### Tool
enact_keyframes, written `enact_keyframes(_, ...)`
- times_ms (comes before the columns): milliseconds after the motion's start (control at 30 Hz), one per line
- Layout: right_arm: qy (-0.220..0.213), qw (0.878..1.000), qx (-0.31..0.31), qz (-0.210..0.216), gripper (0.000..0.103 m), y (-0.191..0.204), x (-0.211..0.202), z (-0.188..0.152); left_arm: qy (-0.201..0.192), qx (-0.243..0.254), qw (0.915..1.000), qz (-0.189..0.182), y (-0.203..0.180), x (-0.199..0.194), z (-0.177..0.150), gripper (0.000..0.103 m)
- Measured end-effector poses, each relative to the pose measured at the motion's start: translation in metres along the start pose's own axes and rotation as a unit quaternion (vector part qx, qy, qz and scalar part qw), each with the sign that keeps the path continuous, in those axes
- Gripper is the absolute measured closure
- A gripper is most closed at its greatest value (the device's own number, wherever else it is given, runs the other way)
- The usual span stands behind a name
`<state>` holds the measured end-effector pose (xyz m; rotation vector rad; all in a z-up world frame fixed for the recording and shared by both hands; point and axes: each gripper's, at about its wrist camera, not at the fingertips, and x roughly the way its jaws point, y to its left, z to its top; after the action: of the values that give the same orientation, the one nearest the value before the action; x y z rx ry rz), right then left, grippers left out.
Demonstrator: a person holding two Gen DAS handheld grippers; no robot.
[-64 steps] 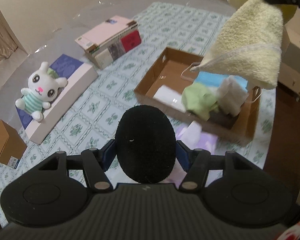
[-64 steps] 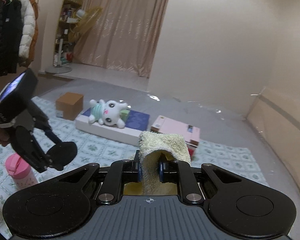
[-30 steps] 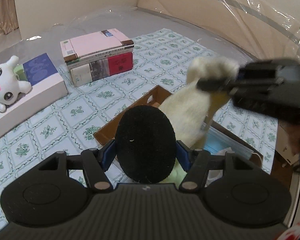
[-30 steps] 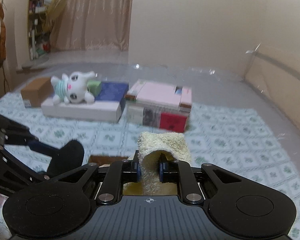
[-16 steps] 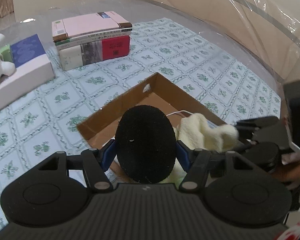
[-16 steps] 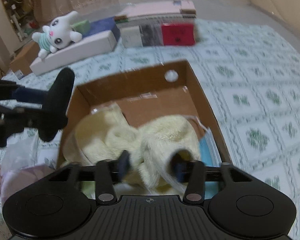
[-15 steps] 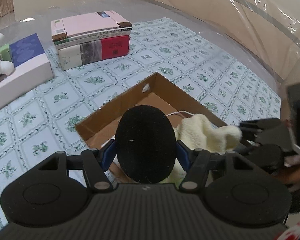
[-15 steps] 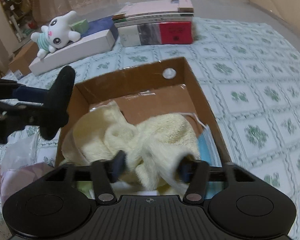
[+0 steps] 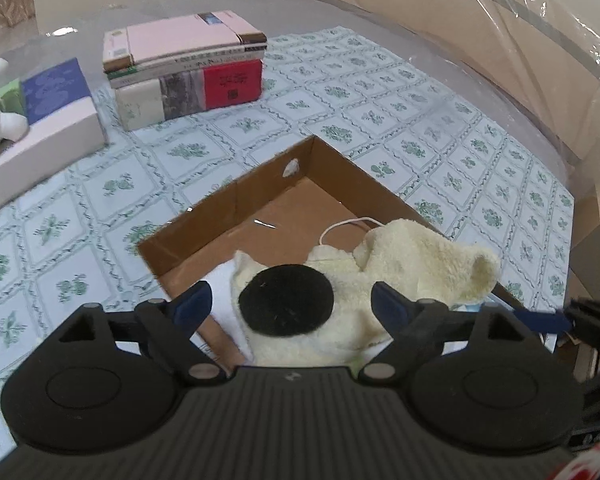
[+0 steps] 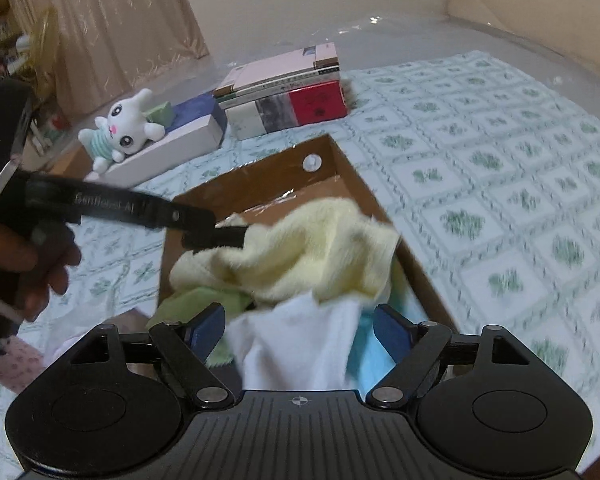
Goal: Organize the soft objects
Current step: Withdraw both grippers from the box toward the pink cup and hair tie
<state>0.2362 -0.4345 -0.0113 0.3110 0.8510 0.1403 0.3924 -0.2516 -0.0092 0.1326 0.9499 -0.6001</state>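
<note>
Both claws opening, nothing gripped — yellow towel (image 9: 412,264) just ahead betw. them, in cardboard box (image 9: 260,192).

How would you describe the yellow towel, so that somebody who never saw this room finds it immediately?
Look at the open cardboard box on the green-patterned mat, in front of the stack of books. Several soft cloths are piled in it, and the yellow towel lies crumpled on top. It is the only pale yellow, fluffy piece; the cloths under it are green, white and blue.
</note>
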Motion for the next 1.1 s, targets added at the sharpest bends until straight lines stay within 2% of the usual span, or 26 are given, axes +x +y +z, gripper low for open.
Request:
enact_keyframes(167,-0.050,0.998,0.029,0.007,0.022,0.011,-0.034,-0.025,-0.037,0.001,0.9993,0.009,-0.006,-0.040,-0.011,0.017)
enact_keyframes(300,-0.072,0.997,0.030,0.013,0.022,0.028,-0.060,-0.046,-0.080,-0.016,0.9966,0.012,-0.011,-0.086,-0.036,0.017)
enact_keyframes(500,-0.082,0.997,0.004,0.005,0.022,0.054,-0.093,-0.073,-0.148,-0.066,0.9865,0.026,-0.019,-0.161,-0.095,0.017)
enact_keyframes(667,-0.088,0.996,-0.012,0.011,0.022,0.075,-0.117,-0.095,-0.179,-0.118,0.9760,0.039,-0.027,-0.212,-0.153,0.017)
enact_keyframes(933,-0.091,0.994,-0.051,0.023,0.022,0.112,-0.137,-0.121,-0.214,-0.140,0.9604,0.111,-0.034,-0.265,-0.241,0.017)
enact_keyframes(1100,-0.088,0.993,-0.073,0.029,0.022,0.131,-0.140,-0.133,-0.236,-0.132,0.9484,0.166,-0.032,-0.287,-0.280,0.018)
